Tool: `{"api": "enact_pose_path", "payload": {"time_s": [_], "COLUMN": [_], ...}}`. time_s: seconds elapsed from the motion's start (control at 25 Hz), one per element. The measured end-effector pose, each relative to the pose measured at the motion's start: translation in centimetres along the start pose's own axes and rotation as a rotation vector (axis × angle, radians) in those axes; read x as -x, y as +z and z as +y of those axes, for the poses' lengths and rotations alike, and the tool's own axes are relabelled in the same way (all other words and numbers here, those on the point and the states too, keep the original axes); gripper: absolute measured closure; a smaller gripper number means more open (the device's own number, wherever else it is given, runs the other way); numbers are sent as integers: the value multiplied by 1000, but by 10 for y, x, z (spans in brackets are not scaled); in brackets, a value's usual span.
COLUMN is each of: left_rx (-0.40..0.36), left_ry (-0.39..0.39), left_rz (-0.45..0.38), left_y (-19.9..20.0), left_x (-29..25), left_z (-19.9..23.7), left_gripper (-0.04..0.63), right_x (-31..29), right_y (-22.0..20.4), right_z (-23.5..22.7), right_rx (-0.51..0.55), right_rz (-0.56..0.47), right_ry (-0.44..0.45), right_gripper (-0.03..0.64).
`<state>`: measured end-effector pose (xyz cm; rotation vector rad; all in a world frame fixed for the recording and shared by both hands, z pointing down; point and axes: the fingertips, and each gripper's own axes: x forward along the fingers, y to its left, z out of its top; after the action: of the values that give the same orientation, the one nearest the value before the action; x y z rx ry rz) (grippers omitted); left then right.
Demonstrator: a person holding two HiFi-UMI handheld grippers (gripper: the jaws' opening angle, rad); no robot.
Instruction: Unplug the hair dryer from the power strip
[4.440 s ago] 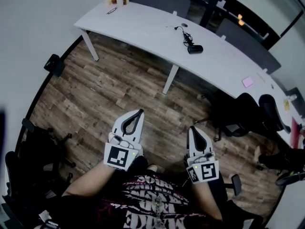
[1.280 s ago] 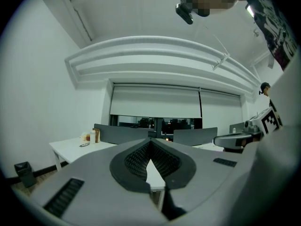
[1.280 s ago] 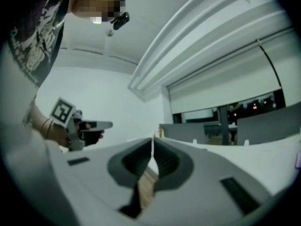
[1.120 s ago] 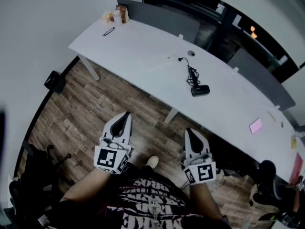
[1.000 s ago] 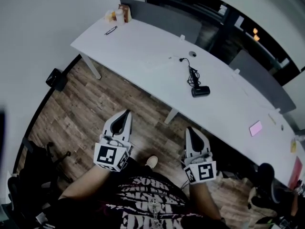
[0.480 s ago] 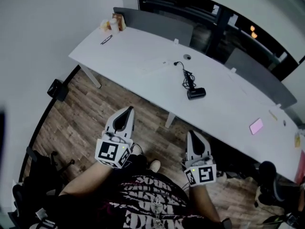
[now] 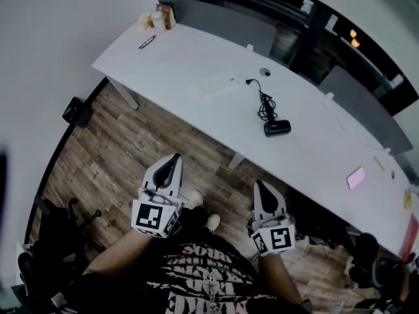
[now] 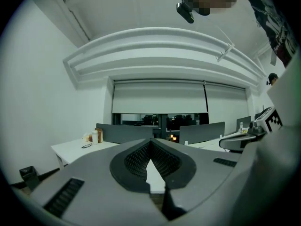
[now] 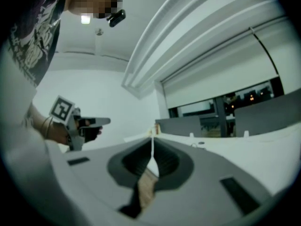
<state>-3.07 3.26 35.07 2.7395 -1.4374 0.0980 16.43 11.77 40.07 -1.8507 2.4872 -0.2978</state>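
Left claw (image 7: 175, 157), right claw (image 7: 260, 184): both pressed together, empty. Black hair dryer (image 7: 277, 128), far, on white bench (image 7: 190, 51). Shirt (image 7: 209, 277) print unreadable.

long white curved surface (image 7: 177, 64) on white legs (image 7: 124, 97) over a wood-plank floor (image 7: 124, 142). at its far left end, a white bottle (image 7: 157, 21) just beside a brown box (image 7: 167, 15); a small dark item (image 7: 146, 42) lies near them. round grommet (image 7: 264, 72) mid-surface. pink slip (image 7: 357, 178) toward the right end. grey divider panels (image 7: 216, 18) along the far edge. black box (image 7: 76, 112) on the floor by the wall. dark chair (image 7: 55, 231) at lower left.
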Motion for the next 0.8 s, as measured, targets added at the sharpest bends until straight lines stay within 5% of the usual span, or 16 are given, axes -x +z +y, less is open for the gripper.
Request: {"api": "enact_pose_path", "payload": {"time_s": [0.24,0.8], "left_rx": [-16,8], "left_ry": [41,5], "left_rz": [16,-46], "left_y": [-5,3], "left_x": [-7,-59], "left_z": [34,88], "left_gripper": [568,568], "right_x": [-43,-115], "right_y": [3,30], "right_z": [7,13], "right_rx": [6,73], "right_rz": [15,27], "right_ry": [41,32], "right_gripper": [581,581]}}
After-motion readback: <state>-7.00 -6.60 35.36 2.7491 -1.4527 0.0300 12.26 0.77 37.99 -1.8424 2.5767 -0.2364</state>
